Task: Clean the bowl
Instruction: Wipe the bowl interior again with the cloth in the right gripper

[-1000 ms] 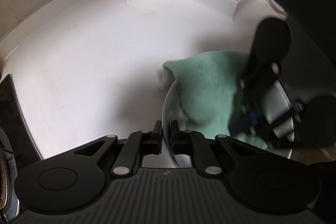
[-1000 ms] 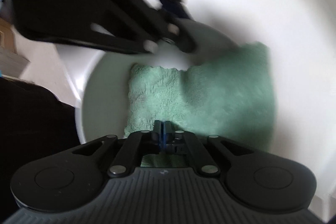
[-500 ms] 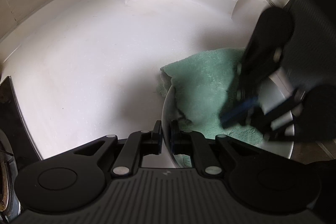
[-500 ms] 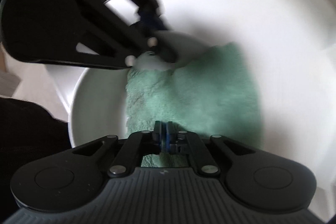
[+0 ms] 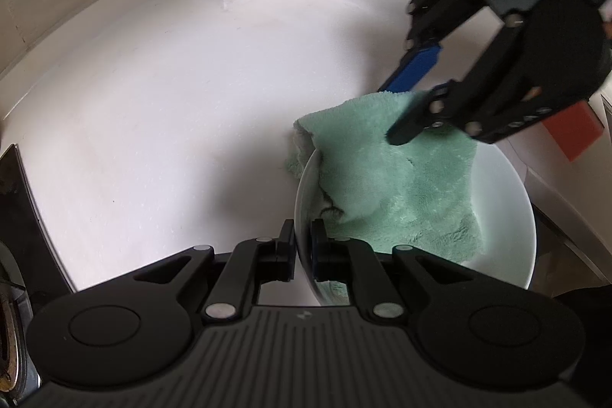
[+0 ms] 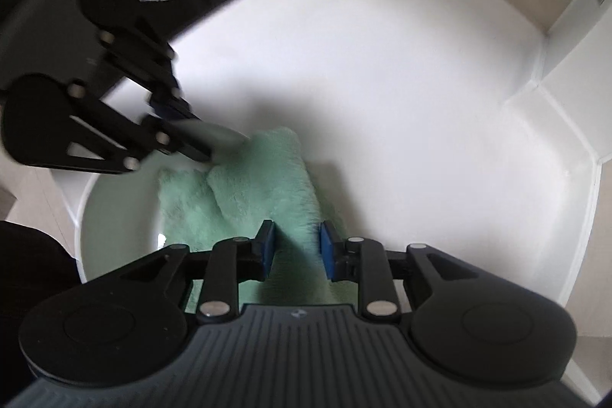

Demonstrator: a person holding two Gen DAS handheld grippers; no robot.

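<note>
Left wrist: the white bowl (image 5: 501, 201) sits on the counter (image 5: 153, 125), a green cloth (image 5: 386, 178) draped over its rim. The left gripper (image 5: 303, 251) pinches that rim; the right gripper (image 5: 401, 109) hangs parted above.

Right wrist: blurred; the cloth lies between the spread fingers (image 6: 266, 247).

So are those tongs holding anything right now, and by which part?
The left tongs pinch the white bowl by its rim. The right tongs are open above the green cloth, holding nothing.
</note>
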